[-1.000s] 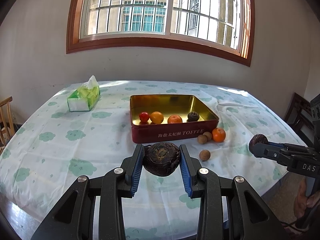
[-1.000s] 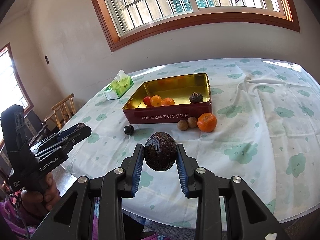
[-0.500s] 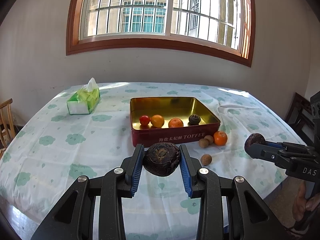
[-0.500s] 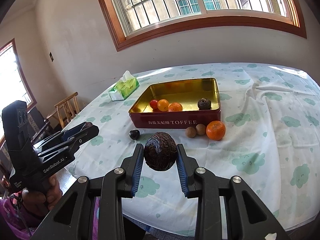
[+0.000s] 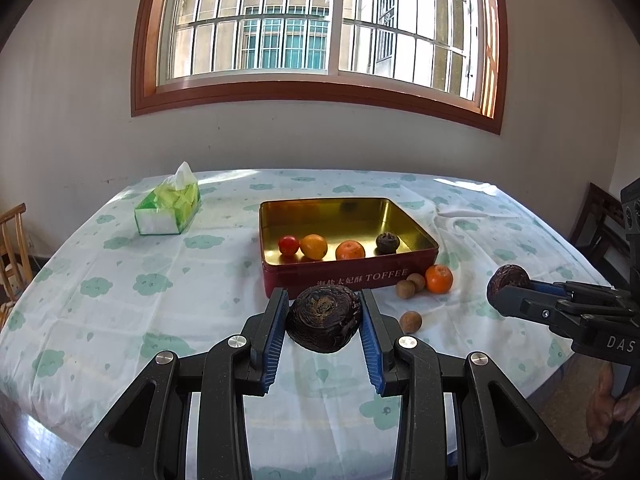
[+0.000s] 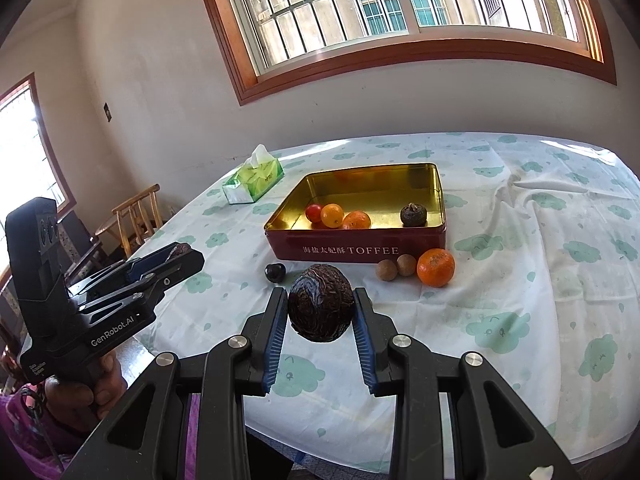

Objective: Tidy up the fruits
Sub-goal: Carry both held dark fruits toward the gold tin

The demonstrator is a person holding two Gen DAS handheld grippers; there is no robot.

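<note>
My left gripper is shut on a dark wrinkled fruit and holds it in the air in front of the red toffee tin. My right gripper is shut on a second dark wrinkled fruit above the table's near edge. Each gripper shows in the other's view, the right gripper at the right and the left gripper at the left. In the tin lie a cherry tomato, two orange fruits and a small dark fruit. An orange, brown longans and a small dark fruit lie in front of the tin.
A green tissue box stands at the back left of the cloth-covered table. Wooden chairs stand at the left and the right. A person's hand holds the left gripper's handle. A wall with a barred window is behind the table.
Both grippers still hold their fruits. The right wrist view has drifted slightly, so the tin now sits a little further right and lower in it.
</note>
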